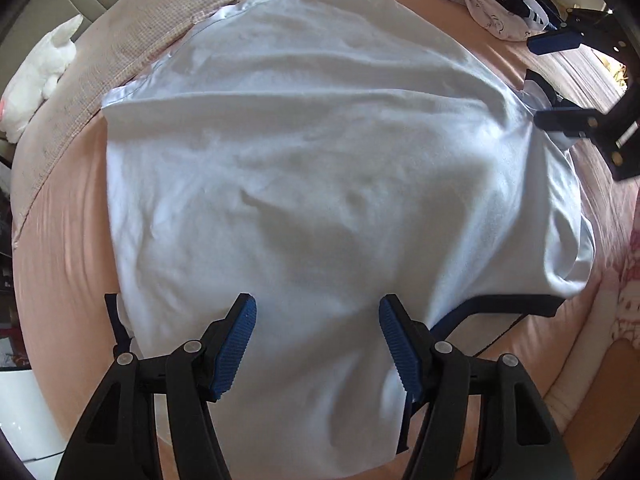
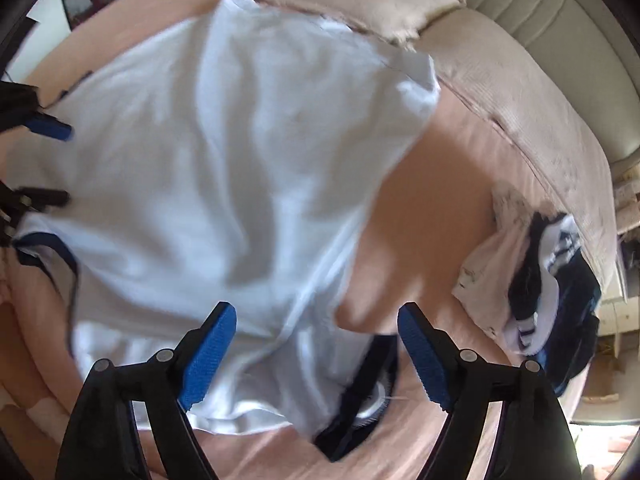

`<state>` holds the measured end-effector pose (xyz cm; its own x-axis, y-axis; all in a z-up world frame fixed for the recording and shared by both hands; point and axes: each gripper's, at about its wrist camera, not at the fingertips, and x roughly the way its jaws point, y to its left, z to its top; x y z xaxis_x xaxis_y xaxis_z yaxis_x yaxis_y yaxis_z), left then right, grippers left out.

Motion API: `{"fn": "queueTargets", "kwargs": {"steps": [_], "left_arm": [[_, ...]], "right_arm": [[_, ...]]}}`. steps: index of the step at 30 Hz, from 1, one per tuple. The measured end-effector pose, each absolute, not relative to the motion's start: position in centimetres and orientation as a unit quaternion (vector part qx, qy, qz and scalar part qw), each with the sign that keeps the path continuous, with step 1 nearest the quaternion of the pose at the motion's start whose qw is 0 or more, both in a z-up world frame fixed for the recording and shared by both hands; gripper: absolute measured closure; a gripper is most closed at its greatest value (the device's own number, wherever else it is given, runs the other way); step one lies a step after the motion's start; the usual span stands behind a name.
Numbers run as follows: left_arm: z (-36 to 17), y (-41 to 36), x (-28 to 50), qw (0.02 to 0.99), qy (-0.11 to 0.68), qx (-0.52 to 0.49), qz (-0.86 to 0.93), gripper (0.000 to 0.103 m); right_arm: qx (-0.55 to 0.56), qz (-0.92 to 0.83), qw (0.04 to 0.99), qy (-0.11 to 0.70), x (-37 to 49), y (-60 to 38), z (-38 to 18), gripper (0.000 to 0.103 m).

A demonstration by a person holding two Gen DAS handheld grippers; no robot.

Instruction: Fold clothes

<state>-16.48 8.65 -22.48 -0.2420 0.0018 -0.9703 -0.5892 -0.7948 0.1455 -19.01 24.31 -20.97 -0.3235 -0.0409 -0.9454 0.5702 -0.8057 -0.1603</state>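
White shirt spread flat on pink bed

Shirt (image 1: pixel 312 168), white with dark navy trim at the sleeve cuffs and neck, lies spread flat on the pink sheet of the bed (image 1: pixel 60 260); this shirt is the landmark for everything below. Its fabric shows soft wrinkles and shadow patches. No writing or brand mark can be read on it in either view.

Left claw (image 1: pixel 318 344) hangs over the near edge of the shirt, pointing steeply down, its blue ribbed pads spread apart with only the flat cloth beneath them; nothing is pinched. Right claw (image 2: pixel 316 354) hovers over the shirt's navy-edged neck end, its pads spread wide and pinching nothing. In the left wrist view the right claw shows at the shirt's right edge, beside a navy-trimmed sleeve.

Beyond the shirt's far right corner sits a pile of clothes (image 1: pixel 504 4), navy, white and pale printed pieces; white stripes show on one dark garment, but no lettering is legible. Beyond the shirt's far left side lies a beige pillow (image 1: pixel 152 32), and left of that a white plush toy (image 1: pixel 40 76).
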Motion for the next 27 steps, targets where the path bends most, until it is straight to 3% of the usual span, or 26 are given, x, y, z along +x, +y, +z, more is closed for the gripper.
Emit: {"fn": "queueTargets", "kwargs": {"steps": [4, 10, 16, 20, 27], "left_arm": [[-23.2, 8.4, -15.8, 0.183, 0.263, -0.602, 0.731, 0.041], [-23.5, 6.5, -13.8, 0.19, 0.266, -0.63, 0.704, 0.04], [-23.6, 8.6, -13.3, 0.194, 0.22, -0.621, 0.727, 0.04], [-23.0, 9.8, -11.1, 0.197, 0.241, -0.592, 0.743, 0.04], [-22.0, 10.8, -8.3, 0.306, 0.095, -0.597, 0.736, 0.041]], "right_arm": [[0.561, -0.717, 0.224, 0.348, -16.0, 19.4, -24.8, 0.021], [0.594, -0.687, 0.153, 0.391, -16.5, 24.0, -26.2, 0.015], [0.552, -0.752, 0.212, 0.292, -15.6, 20.7, -21.8, 0.015], [0.53, -0.758, 0.175, 0.337, -15.4, 18.2, -23.6, 0.015], [0.565, -0.798, 0.14, 0.156, -17.7, 24.3, -22.5, 0.015]]}}
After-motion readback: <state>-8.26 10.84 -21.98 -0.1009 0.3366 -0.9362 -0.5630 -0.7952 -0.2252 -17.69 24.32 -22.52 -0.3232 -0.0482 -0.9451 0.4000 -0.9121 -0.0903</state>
